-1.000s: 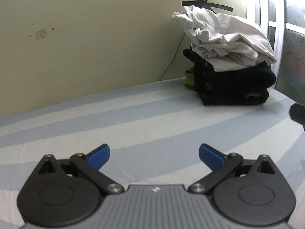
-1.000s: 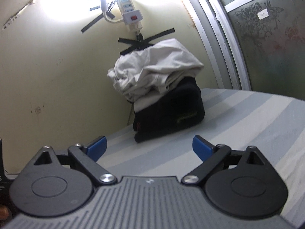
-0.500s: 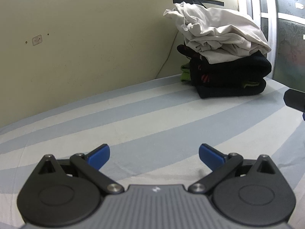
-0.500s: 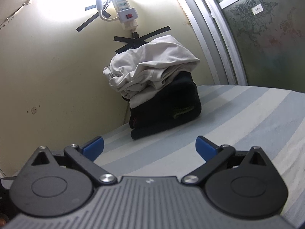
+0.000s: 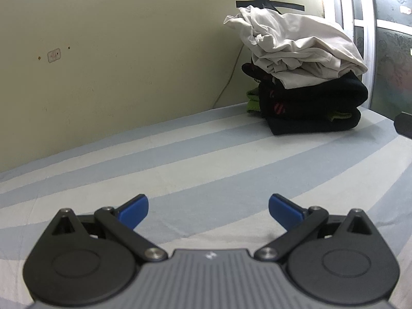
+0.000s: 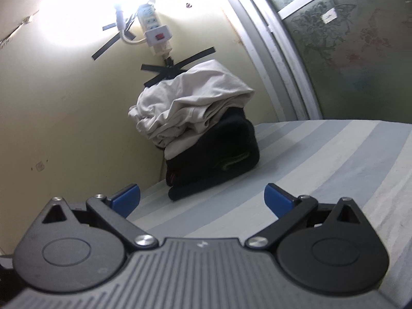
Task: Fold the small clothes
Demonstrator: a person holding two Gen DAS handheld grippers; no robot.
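Note:
A pile of clothes stands in the far corner of the striped bed: crumpled white garments [image 5: 293, 49] on top of folded black ones [image 5: 314, 108]. The pile also shows in the right wrist view, white garments [image 6: 195, 103] over black ones [image 6: 219, 159]. My left gripper [image 5: 208, 208] is open and empty, low over the bed sheet [image 5: 180, 164], well short of the pile. My right gripper [image 6: 202, 198] is open and empty, tilted, facing the pile from a short distance. A dark edge of the right gripper [image 5: 404, 126] shows at the far right of the left wrist view.
A yellow wall [image 5: 116, 51] runs behind the bed. A power strip [image 6: 155, 29] is taped to the wall above the pile, with a cord hanging down. A frosted glass door [image 6: 347, 46] with a white frame stands to the right of the pile.
Both grippers have shifted slightly and stay open. The right wrist view has tilted more and moved a little nearer the pile. The pile has not moved.

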